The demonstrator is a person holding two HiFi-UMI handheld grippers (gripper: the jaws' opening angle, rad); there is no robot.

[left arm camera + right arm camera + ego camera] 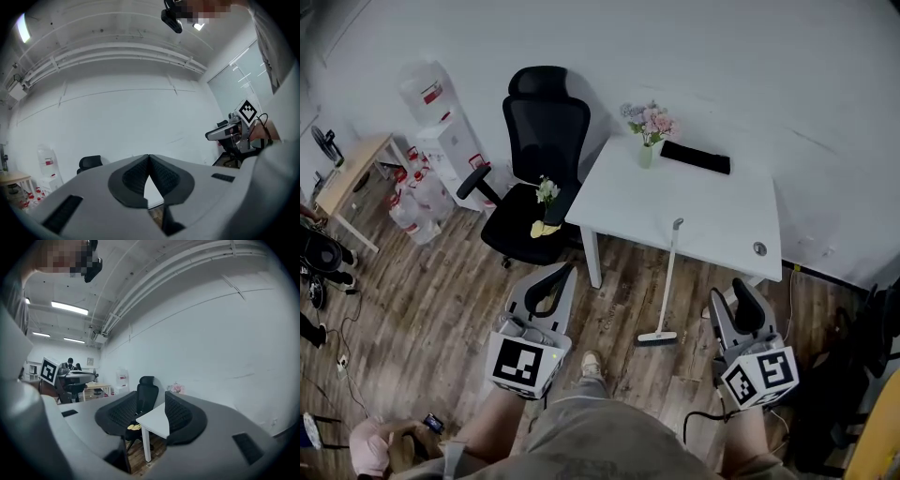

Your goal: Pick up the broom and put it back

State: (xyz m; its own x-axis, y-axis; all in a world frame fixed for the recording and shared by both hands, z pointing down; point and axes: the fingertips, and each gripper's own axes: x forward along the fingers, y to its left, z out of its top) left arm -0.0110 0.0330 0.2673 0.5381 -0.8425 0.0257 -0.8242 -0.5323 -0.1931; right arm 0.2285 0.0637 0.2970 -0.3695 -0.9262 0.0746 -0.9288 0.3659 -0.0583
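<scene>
A white broom (667,286) leans upright against the front edge of the white table (712,220), with its head (657,337) on the wooden floor. My left gripper (565,272) is held low to the left of the broom, well apart from it. Its fingertips (149,157) meet and nothing is between them. My right gripper (734,292) is to the right of the broom, also clear of it. Its jaws (150,416) stand open and empty and frame the table corner (157,420). Neither gripper view shows the broom.
A black office chair (539,155) carrying a yellow cloth (546,228) stands left of the table. On the table are a flower vase (648,131) and a flat black item (696,157). A water dispenser (450,150) and bottles stand at far left.
</scene>
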